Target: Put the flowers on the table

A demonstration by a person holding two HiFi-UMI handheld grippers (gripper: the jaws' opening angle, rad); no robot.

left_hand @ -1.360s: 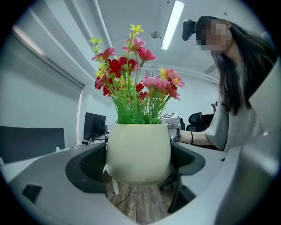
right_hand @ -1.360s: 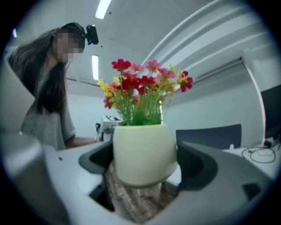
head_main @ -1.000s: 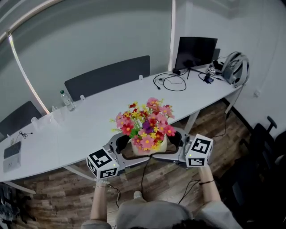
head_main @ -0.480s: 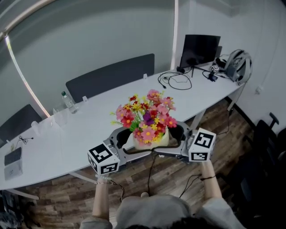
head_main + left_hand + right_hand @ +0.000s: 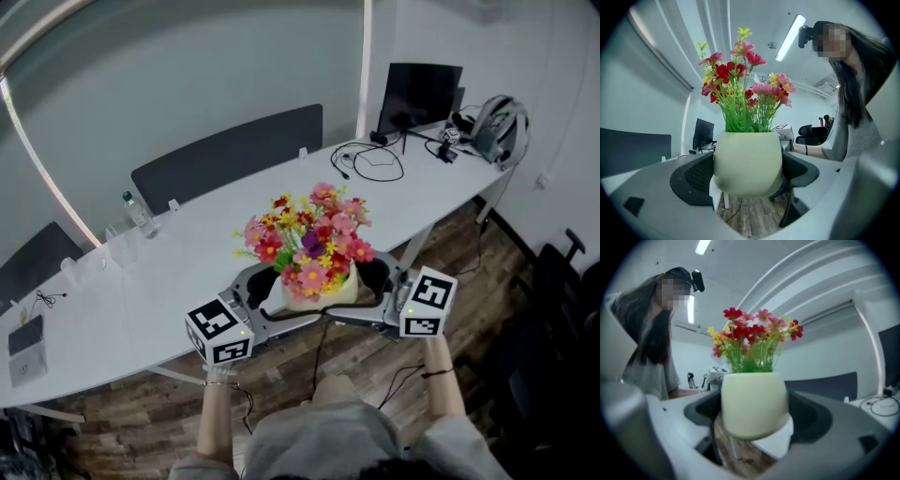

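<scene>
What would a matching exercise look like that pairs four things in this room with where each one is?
Things:
1. flower pot
2. water bottle
3. monitor
4. black cable

Places:
A. lying in loops on the white table, in front of the monitor
B. standing at the table's right end
C. clamped between the left hand-held gripper and the right hand-held gripper
D. standing near the table's far edge, towards the left

Pairs: 1-C, 2-D, 3-B, 4-A.
</scene>
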